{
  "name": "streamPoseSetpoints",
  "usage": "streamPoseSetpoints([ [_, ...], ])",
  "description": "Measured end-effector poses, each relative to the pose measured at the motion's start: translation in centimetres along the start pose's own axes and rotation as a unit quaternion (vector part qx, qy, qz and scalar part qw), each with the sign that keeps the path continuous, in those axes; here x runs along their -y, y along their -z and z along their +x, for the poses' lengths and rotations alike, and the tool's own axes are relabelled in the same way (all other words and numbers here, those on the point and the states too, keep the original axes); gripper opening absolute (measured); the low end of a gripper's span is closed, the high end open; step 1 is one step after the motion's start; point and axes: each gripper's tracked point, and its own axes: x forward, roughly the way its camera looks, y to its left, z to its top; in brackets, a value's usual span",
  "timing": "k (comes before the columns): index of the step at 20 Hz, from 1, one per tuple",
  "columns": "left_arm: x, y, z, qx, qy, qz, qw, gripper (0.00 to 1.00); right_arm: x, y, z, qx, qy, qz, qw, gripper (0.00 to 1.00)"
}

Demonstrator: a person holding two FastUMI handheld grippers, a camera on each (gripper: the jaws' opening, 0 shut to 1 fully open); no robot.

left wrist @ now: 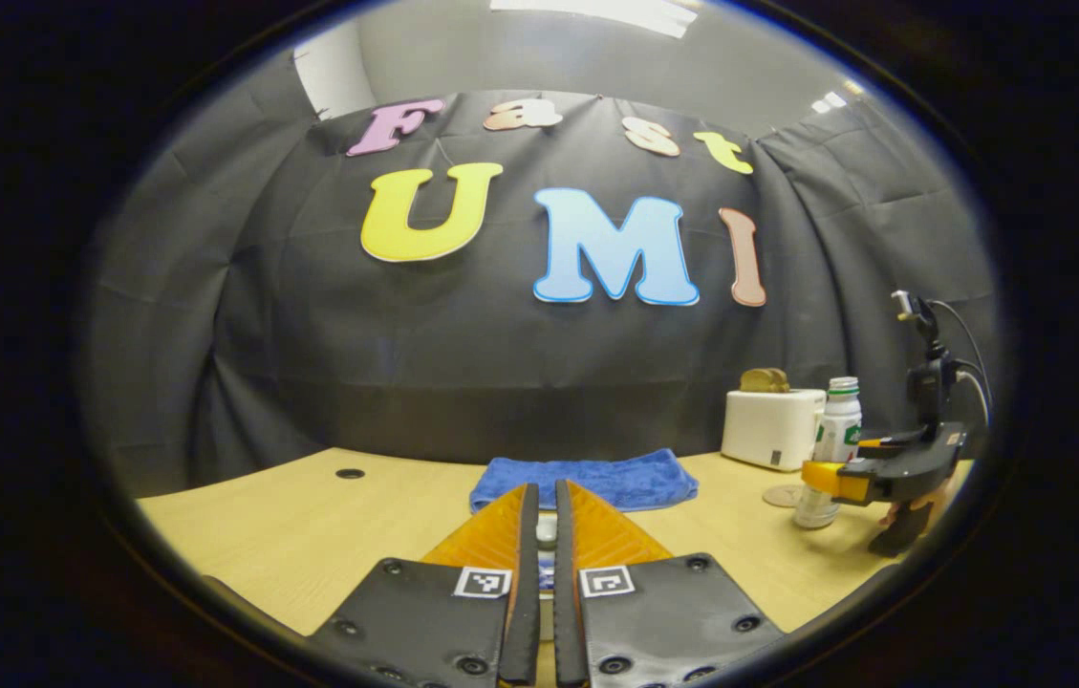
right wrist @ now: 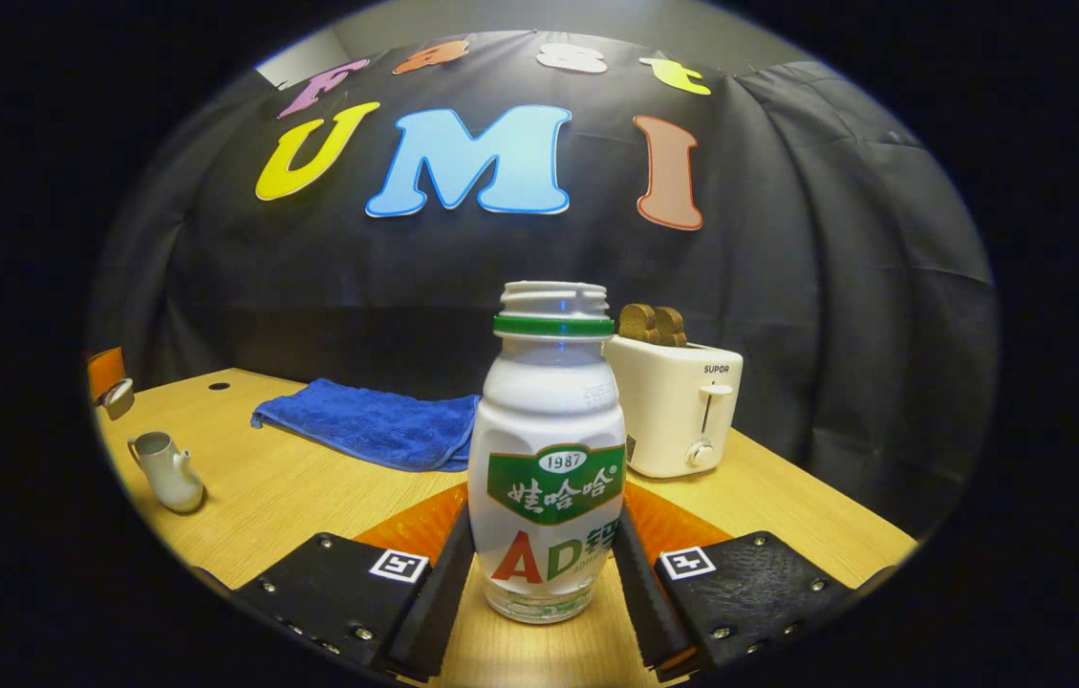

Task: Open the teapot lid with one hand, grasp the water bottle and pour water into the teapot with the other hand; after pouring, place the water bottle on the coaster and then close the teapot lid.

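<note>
A white water bottle (right wrist: 547, 449) with a green neck ring and no cap stands upright between my right gripper's (right wrist: 544, 540) fingers, which press on both its sides. From the left gripper view the bottle (left wrist: 838, 425) is at the far right, next to a round coaster (left wrist: 781, 495), with the right gripper (left wrist: 845, 478) around it. My left gripper (left wrist: 546, 506) is nearly shut on a small white lid knob (left wrist: 547, 530). In the right gripper view the white teapot (right wrist: 168, 475) sits at the far left, and the lid (right wrist: 118, 397) hangs above it.
A blue towel (right wrist: 367, 423) lies at the back of the wooden table (right wrist: 310, 497). A white toaster (right wrist: 678, 406) with toast in its slots stands behind the bottle. A cable hole (left wrist: 349, 473) sits at the table's back left.
</note>
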Motion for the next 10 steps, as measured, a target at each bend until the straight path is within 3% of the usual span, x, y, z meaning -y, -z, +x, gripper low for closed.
streamPoseSetpoints([
  [6, 0.1, -1.7, -7.3, -0.004, 0.031, -0.005, 1.0, 0.12, -4.5, -1.5, -2.3, 0.004, -0.044, -0.076, 0.996, 0.73],
  [10, 0.9, -0.6, -12.2, -0.02, 0.048, 0.008, 0.999, 0.16, -8.2, -2.3, -3.0, 0.018, -0.066, -0.178, 0.982, 0.73],
])
